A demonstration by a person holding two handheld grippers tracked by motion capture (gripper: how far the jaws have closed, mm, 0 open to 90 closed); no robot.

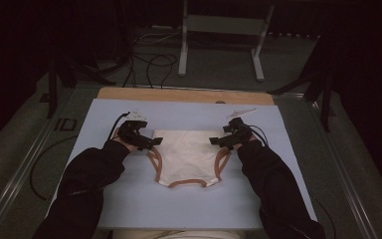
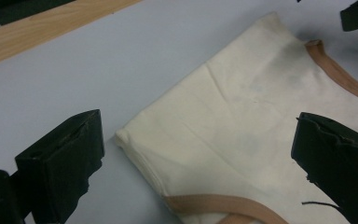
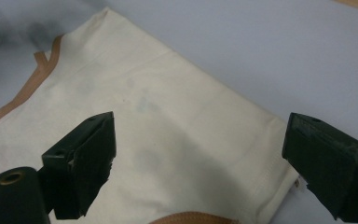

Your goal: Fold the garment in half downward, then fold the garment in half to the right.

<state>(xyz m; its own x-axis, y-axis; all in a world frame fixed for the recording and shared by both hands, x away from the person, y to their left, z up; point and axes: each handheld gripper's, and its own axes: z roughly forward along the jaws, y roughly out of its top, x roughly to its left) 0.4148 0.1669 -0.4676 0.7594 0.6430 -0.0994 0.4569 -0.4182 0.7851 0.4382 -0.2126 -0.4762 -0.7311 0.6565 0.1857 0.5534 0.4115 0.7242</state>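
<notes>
Both jaws spread over folded cream garment, nothing pinched.
Garment (image 1: 186, 157) lies flat mid-worktop (image 1: 129, 209); left gripper (image 1: 155, 142) and right gripper (image 1: 214, 141) hover at its far corners. Risk: a jaw catching the tan trim (image 2: 219, 205) or top layer, probably dragging the fold open; dim high view hides the clearance.

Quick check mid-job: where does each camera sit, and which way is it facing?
High view: above the person's side, looking forward and down at the table; both sleeves, left claw, right claw.
Left gripper view: on the left claw, over the cream garment's corner.
Right gripper view: on the right claw, likewise.
Shared: the garment.
</notes>
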